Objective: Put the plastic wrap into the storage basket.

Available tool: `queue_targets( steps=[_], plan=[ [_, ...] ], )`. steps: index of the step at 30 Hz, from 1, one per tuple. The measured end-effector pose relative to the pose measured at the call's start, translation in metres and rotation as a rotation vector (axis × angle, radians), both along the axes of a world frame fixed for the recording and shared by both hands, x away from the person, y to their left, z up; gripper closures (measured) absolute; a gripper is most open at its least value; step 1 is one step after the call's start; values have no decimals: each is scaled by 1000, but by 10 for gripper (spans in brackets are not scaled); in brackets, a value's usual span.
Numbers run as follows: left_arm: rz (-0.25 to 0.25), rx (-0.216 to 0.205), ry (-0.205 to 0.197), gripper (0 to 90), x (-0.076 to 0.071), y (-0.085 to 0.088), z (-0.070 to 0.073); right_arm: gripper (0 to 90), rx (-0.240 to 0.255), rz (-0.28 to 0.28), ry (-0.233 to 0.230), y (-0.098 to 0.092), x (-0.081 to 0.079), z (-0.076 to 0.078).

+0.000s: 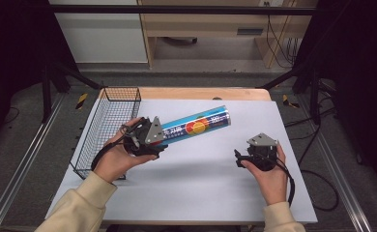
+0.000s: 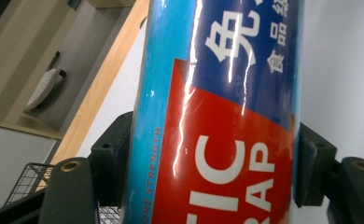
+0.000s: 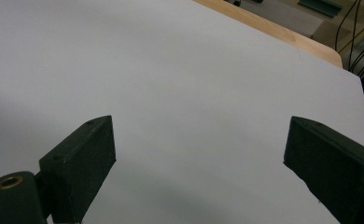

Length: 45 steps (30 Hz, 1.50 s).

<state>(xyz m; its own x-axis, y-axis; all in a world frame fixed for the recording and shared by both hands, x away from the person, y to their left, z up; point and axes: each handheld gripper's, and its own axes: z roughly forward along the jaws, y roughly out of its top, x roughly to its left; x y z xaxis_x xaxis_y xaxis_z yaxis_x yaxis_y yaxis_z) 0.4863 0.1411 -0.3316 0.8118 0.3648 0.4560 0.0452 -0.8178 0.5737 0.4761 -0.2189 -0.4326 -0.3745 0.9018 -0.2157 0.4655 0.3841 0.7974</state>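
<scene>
The left hand-held gripper (image 1: 163, 137) is clamped on one end of a long blue and red box of plastic wrap (image 1: 197, 126), its pads (image 2: 112, 158) pressing both sides, and the box slants up above the white bench (image 1: 201, 183), just beside the wire basket (image 1: 110, 126). The right hand-held gripper (image 1: 240, 158) stands well apart from the box, jaws spread wide over bare bench with nothing between them.
</scene>
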Motion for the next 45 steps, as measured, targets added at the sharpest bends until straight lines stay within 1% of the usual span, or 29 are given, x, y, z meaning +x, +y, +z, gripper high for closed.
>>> queue_targets(
  steps=[3, 4, 5, 6, 8, 9, 10, 11, 13, 14, 15, 16, 18, 19, 21, 23, 24, 26, 27, 28, 29, 30, 33, 37, 38, 40, 42, 44, 45],
  plan=[
    [5, -11, -2, 298, 2, 2, 2, 91, 5, -29, -23, 0, -6, -8],
    [12, -29, -1, 298, 4, 5, 4, 91, 11, -38, -24, -1, -8, -9],
    [16, -34, -2, 298, 5, 7, 5, 91, 22, -54, -25, -2, -10, -10],
    [16, -34, -2, 299, 5, 7, 5, 91, 37, -62, -34, -3, -12, -11],
    [30, -39, -4, 299, 6, 12, 10, 91, 54, -74, -36, -4, -12, -12],
    [30, -39, -4, 299, 6, 12, 10, 91, 56, -84, -45, -5, -13, -12],
    [42, -46, -6, 299, 7, 16, 13, 91, 60, -82, -41, -5, -13, -12],
    [42, -46, -6, 299, 7, 16, 13, 91, 60, -82, -41, -5, -13, -12],
    [60, -38, -15, 299, 7, 20, 17, 79, 56, -82, -36, -5, -13, -14],
    [67, -33, -12, 300, 7, 21, 19, 77, 59, -86, -30, -5, -13, -14],
    [86, -31, -23, 300, 6, 24, 24, 81, 64, -93, -31, -5, -14, -14],
    [86, -31, -23, 300, 6, 24, 24, 89, 64, -98, -31, -5, -15, -13],
    [110, -32, -37, 300, 2, 29, 31, 90, 72, -115, -45, -6, -17, -12],
    [110, -32, -37, 301, 2, 29, 31, 89, 73, -120, -48, -7, -17, -12],
    [137, -24, -52, 301, -4, 33, 36, 90, 74, -135, -44, -9, -18, -12],
    [146, -19, -58, 301, -7, 34, 38, 90, 74, -136, -41, -11, -20, -12],
    [166, -18, -66, 301, -11, 37, 40, 89, 78, -140, -46, -11, -21, -12],
    [187, -20, -70, 301, -15, 41, 41, 89, 78, -136, -50, -12, -22, -10],
    [198, -17, -72, 301, -17, 43, 42, 89, 77, -138, -49, -13, -23, -10],
    [198, -17, -72, 301, -17, 43, 42, 89, 77, -139, -50, -13, -23, -10],
    [220, -21, -73, 302, -21, 48, 44, 89, 76, -141, -50, -14, -23, -10],
    [229, -20, -71, 301, -23, 50, 46, 89, 76, -144, -50, -14, -23, -10],
    [242, -19, -82, 302, -27, 56, 49, 89, 85, -145, -43, -14, -22, -11],
    [254, -19, -83, 302, -28, 60, 51, 88, 84, -139, -32, -13, -21, -13],
    [267, -18, -83, 302, -28, 61, 51, 89, 84, -132, -25, -14, -21, -13],
    [281, -18, -82, 302, -28, 64, 51, 86, 84, -139, -27, -14, -21, -13],
    [288, -23, -77, 303, -29, 65, 51, 82, 85, -142, -30, -15, -21, -13],
    [312, -35, -71, 303, -29, 70, 49, 79, 86, -144, -23, -15, -21, -14],
    [312, -35, -71, 303, -29, 70, 49, 79, 87, -145, -19, -15, -21, -14]
  ],
)
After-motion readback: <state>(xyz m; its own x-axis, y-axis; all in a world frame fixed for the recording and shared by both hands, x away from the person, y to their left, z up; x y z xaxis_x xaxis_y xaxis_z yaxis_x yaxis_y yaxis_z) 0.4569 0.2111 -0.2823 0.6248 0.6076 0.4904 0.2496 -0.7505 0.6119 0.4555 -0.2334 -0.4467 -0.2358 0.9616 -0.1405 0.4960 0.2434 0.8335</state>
